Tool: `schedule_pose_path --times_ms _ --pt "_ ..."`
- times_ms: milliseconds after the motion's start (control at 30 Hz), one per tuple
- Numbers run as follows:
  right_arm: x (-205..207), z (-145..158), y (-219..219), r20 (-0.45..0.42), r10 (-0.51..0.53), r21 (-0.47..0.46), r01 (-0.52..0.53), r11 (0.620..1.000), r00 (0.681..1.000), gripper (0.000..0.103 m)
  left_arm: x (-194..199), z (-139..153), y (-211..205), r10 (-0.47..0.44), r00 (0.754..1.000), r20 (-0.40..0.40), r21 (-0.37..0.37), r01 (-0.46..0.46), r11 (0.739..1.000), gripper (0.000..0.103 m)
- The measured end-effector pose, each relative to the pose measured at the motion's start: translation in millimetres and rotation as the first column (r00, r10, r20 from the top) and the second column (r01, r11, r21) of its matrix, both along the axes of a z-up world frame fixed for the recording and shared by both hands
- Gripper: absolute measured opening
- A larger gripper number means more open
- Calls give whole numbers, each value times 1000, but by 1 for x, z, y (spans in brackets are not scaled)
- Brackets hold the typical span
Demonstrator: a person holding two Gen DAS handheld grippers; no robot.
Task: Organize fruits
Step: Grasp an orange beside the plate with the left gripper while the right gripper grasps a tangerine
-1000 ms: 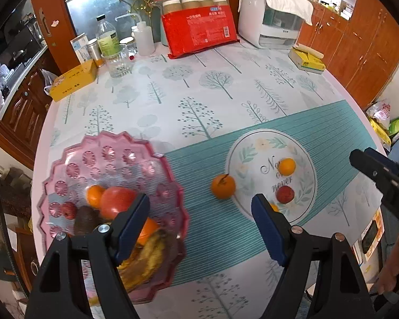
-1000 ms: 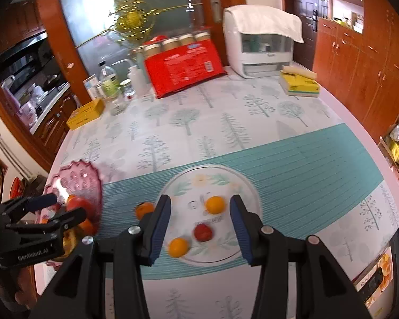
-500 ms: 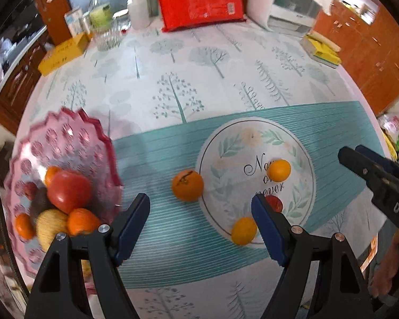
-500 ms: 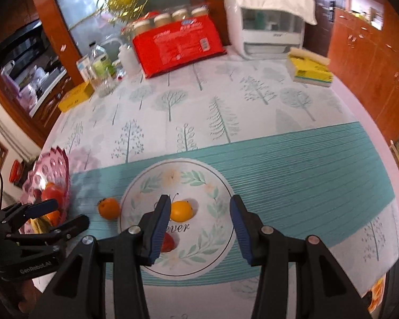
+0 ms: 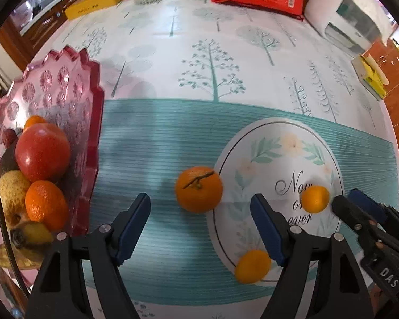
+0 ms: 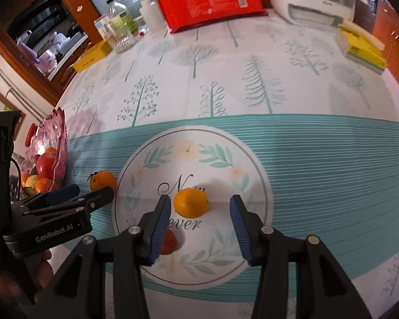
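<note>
Oranges (image 6: 191, 202) sit beside "Never" lettering on plate (image 6: 255, 186).

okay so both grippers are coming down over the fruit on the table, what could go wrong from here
1. The left gripper is open over the stemmed orange, which sits against the plate rim; a finger might catch the rim or roll the fruit away.
2. The right gripper is open around the small orange, with a red fruit right beside its left finger, which could get bumped.
3. The grippers work close together and could collide.
</note>
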State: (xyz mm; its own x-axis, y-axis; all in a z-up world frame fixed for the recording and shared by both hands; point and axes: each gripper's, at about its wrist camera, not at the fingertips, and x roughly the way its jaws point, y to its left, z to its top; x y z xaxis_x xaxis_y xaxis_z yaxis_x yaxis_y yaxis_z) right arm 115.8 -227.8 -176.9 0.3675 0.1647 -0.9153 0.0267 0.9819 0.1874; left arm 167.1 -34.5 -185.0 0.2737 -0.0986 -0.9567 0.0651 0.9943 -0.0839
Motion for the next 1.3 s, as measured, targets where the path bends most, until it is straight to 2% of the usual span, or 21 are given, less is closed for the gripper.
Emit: schedule_pose_path --times_ms 200,433,600,733,800,867,967,1300 --pt "12 -15 12 -38 60 4 -60 998 998 47 5 -4 -11 -19 1000 15 35 18 999 75" --pt "19 -25 15 -59 87 -19 -88 996 994 47 8 -12 -15 -5 999 -37 22 6 1000 63" --pt "21 -30 18 -71 100 -41 -103 994 992 47 15 -27 -12 47 995 -87 14 -46 999 55" --pt "20 -31 21 -62 116 -75 -121 990 991 44 19 -28 -12 64 996 -64 19 -63 998 54" --pt "20 -32 23 -69 126 -88 -132 987 990 36 21 -28 -13 68 996 -54 26 -66 997 52" --pt "20 -32 25 -65 134 -103 -140 985 989 36 21 -29 -14 69 997 -46 35 -67 997 50" --pt "19 -32 27 -62 139 -119 -146 982 988 35 24 -28 -14 64 997 -36 48 -62 997 38" --pt "10 -16 29 -23 137 -139 -139 981 990 35 13 -18 -15 12 999 -38 12 -11 1000 37"
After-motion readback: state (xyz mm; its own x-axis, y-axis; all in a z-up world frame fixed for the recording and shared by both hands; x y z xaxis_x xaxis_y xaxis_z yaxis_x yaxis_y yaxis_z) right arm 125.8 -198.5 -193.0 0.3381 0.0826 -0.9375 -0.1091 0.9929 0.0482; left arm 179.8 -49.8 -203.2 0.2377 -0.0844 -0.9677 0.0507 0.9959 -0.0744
